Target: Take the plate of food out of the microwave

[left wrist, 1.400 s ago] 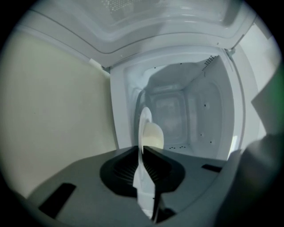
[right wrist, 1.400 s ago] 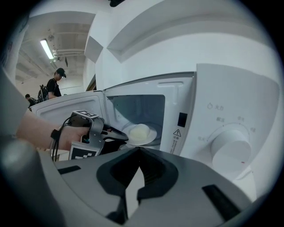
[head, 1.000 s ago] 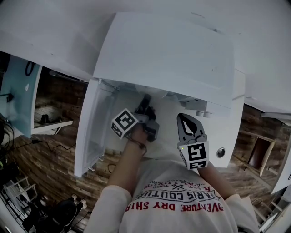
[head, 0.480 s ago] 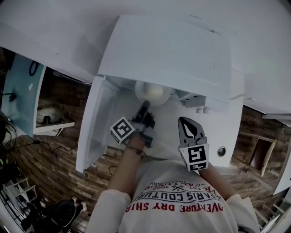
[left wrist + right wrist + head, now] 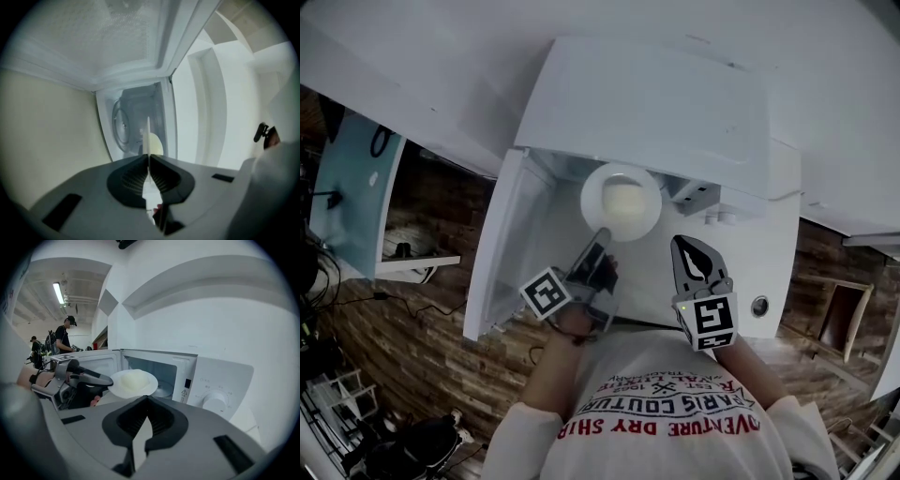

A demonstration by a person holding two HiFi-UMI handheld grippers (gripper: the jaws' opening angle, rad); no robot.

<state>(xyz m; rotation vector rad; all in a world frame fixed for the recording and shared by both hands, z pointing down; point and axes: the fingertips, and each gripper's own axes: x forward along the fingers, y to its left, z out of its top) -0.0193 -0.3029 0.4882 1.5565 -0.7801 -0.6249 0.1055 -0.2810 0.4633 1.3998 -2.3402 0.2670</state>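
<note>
A white plate [image 5: 621,202] carrying a pale mound of food [image 5: 622,198] hangs level just in front of the open white microwave [image 5: 675,103]. My left gripper [image 5: 601,235] is shut on the plate's near rim. The left gripper view shows the plate [image 5: 148,136] edge-on between the closed jaws, with the food [image 5: 156,144] to the right of it. In the right gripper view the plate [image 5: 133,383] sits outside the cavity, held by the left gripper [image 5: 104,379]. My right gripper [image 5: 682,243] hovers to the plate's right, shut and empty [image 5: 146,400].
The microwave door [image 5: 502,248] stands swung open at the left. The glass turntable [image 5: 123,125] shows inside the cavity. A control panel with a knob [image 5: 215,401] is on the right. Two people [image 5: 63,336] stand far behind at the left. Below is a wooden floor [image 5: 403,356].
My left gripper has drawn back toward the person, pulling the plate out of the cavity into the open. The right gripper has hardly shifted.
</note>
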